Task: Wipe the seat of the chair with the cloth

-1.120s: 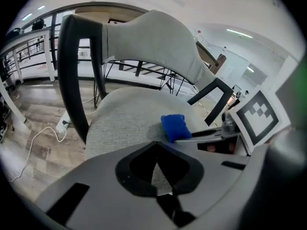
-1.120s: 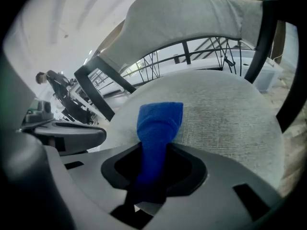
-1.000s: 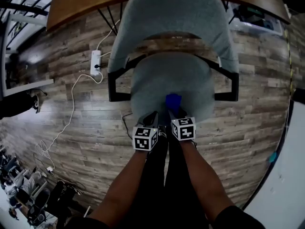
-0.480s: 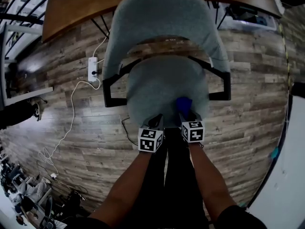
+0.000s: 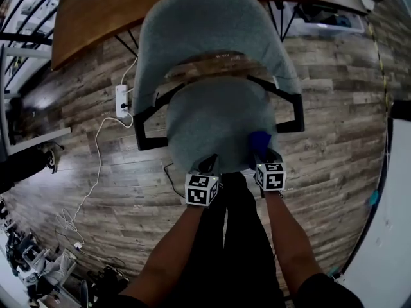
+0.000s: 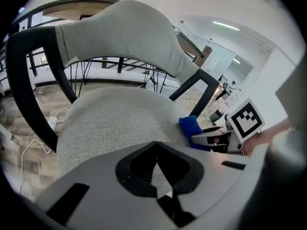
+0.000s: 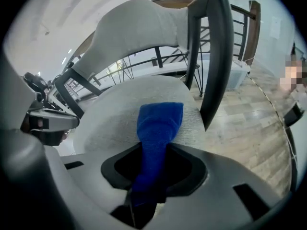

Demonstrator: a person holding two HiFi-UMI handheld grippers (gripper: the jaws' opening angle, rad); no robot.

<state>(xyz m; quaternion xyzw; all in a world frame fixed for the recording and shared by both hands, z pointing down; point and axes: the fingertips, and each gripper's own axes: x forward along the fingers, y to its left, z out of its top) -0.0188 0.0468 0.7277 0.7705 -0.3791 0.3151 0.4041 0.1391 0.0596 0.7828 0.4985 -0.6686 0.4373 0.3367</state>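
Right gripper view: right gripper (image 7: 152,150) jaws clamped on blue cloth (image 7: 158,119); free end of cloth lying flat on right front of grey chair seat (image 7: 115,114), near black armrest (image 7: 213,56). Left gripper view: left gripper (image 6: 156,142) jaws closed tip to tip, holding nothing, over front edge of seat.

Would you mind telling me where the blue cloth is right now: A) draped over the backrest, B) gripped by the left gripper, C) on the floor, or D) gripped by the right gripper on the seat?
D: the right gripper view shows the blue cloth clamped in the jaws of the right gripper, lying on the seat.
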